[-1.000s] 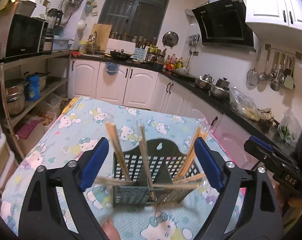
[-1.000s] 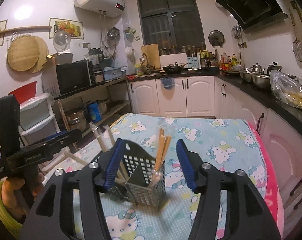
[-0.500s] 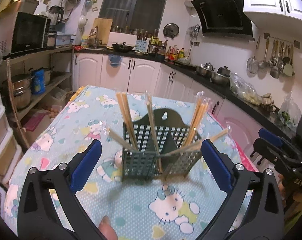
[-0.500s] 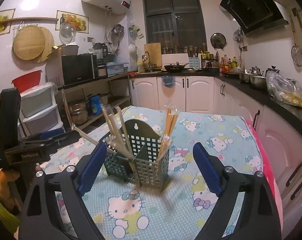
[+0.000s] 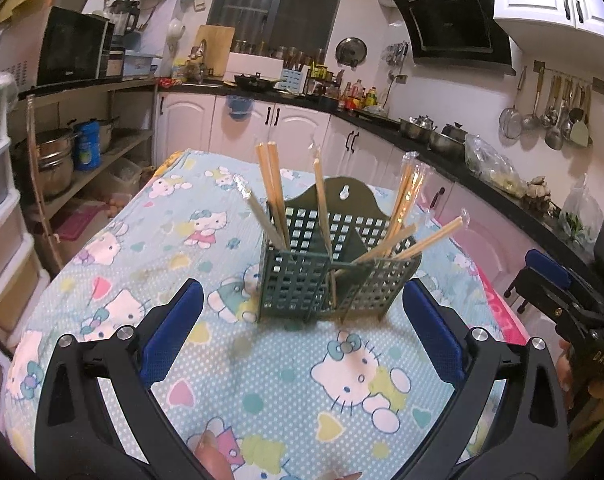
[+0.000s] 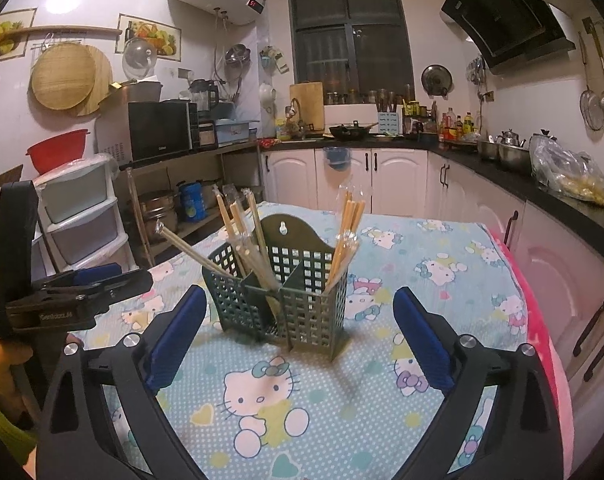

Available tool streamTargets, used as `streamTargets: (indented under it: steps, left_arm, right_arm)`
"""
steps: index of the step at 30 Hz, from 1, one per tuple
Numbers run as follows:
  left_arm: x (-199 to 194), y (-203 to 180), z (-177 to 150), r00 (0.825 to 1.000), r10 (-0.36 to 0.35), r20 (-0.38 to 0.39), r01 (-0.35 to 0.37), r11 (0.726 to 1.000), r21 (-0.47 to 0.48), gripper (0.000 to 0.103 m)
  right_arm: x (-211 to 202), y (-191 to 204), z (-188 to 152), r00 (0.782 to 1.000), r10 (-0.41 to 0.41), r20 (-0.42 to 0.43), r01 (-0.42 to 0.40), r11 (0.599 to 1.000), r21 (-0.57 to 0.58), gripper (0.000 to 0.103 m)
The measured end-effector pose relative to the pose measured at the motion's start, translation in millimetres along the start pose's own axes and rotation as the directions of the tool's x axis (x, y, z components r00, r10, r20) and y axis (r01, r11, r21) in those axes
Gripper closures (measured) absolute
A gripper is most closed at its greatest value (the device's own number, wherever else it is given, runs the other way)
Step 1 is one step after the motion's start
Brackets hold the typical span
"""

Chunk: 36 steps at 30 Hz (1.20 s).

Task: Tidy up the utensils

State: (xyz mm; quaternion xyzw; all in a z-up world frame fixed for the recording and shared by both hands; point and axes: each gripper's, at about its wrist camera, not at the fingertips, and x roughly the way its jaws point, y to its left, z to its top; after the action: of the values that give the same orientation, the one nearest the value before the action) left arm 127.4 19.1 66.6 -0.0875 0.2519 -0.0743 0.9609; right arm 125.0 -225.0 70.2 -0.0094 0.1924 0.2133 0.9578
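Grippers both spread wide, empty: left gripper [image 5: 302, 320], right gripper [image 6: 300, 328]. Green utensil holder [image 5: 333, 276] at frame centre beyond the fingertips, upright on cartoon tablecloth [image 5: 150, 248], wrapped chopsticks [image 5: 273, 192] leaning in its compartments.

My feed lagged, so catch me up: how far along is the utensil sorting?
Looks nearly done. The chopsticks stand in the green holder on the table, spread across its compartments; a few lean out over the rim. Nothing is in hand: the left gripper and right gripper are both open and empty, short of the holder. No loose utensils show on the cloth.
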Motion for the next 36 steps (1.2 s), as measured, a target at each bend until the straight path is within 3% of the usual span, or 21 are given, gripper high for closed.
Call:
streamTargets:
  steps: [22,36]
  left_arm:
    - [7.4,8.1,-42.0,1.0,0.024,-0.001,-0.024,1.0,-0.018,0.012]
    - [18.4,5.5,-58.4,0.997,0.043,0.064,-0.044,0.999,0.021,0.012]
  right_arm:
    - [22.9,14.6,-54.7,0.995,-0.065,-0.072,0.066,0.998,0.015,0.007]
    - [24.7,20.4,-76.7,0.983,-0.179,0.042,0.179,0.984,0.011,0.007]
